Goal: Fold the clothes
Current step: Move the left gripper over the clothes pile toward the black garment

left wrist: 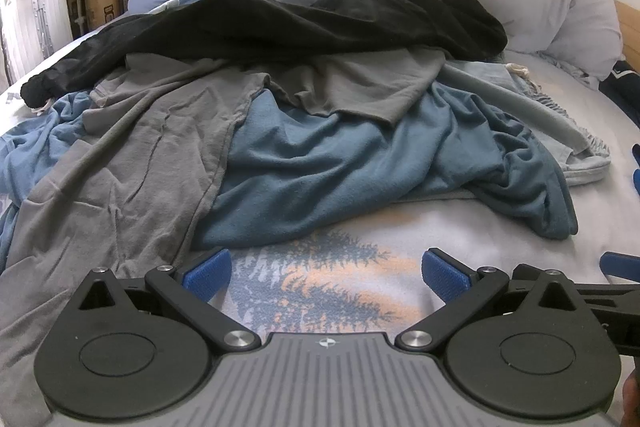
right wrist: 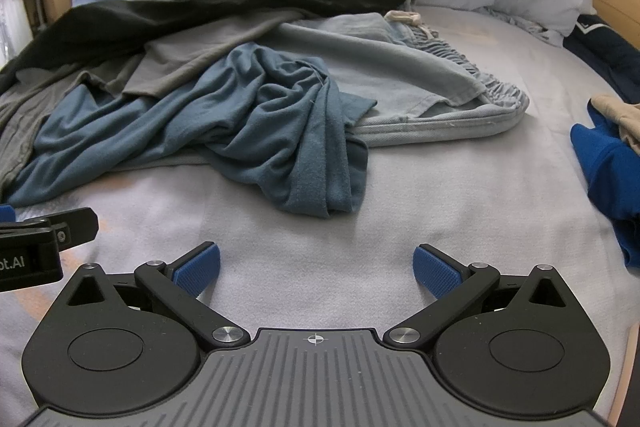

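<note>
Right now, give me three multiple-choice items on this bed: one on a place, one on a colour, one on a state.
1. The black garment lies: A behind the teal shirt; B in front of it; C on the floor.
2. The garment by the bed's right edge is: A red; B bright blue; C white.
3. The right gripper is: A shut on the teal shirt; B shut empty; C open and empty.

Key: A, the black one lies farther back in the pile; B, its cloth is vivid blue; C, its pads stand apart over bare sheet.
</note>
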`<action>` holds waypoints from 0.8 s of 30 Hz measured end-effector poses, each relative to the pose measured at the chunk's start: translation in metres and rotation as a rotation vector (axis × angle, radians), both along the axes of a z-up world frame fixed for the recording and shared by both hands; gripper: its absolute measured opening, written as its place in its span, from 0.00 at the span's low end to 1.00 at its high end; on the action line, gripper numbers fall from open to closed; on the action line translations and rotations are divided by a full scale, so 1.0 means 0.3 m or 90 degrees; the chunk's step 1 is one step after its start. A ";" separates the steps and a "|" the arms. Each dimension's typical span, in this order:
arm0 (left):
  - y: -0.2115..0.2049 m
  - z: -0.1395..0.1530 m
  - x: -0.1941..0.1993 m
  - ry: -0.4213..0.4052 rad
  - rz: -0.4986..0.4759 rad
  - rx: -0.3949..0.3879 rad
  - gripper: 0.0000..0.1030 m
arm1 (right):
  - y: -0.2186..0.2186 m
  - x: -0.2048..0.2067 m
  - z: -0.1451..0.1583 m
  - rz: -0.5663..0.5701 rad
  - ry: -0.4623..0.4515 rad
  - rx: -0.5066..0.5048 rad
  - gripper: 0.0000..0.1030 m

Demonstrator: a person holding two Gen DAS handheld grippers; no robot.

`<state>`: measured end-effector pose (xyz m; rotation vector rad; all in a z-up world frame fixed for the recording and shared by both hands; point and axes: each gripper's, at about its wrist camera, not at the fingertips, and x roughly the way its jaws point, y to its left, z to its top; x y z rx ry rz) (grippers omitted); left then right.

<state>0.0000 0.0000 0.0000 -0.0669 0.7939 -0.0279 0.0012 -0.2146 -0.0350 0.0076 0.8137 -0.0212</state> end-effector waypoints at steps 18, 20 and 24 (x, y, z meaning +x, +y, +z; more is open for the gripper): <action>0.051 0.056 -0.006 -0.066 0.048 -0.043 1.00 | -0.012 0.009 0.023 0.007 -0.003 0.016 1.00; 0.062 0.071 -0.010 -0.090 0.060 -0.043 1.00 | -0.015 0.007 0.030 0.007 -0.014 0.015 1.00; 0.082 0.099 -0.016 -0.129 0.071 -0.051 1.00 | -0.027 -0.002 0.054 0.005 -0.042 0.031 1.00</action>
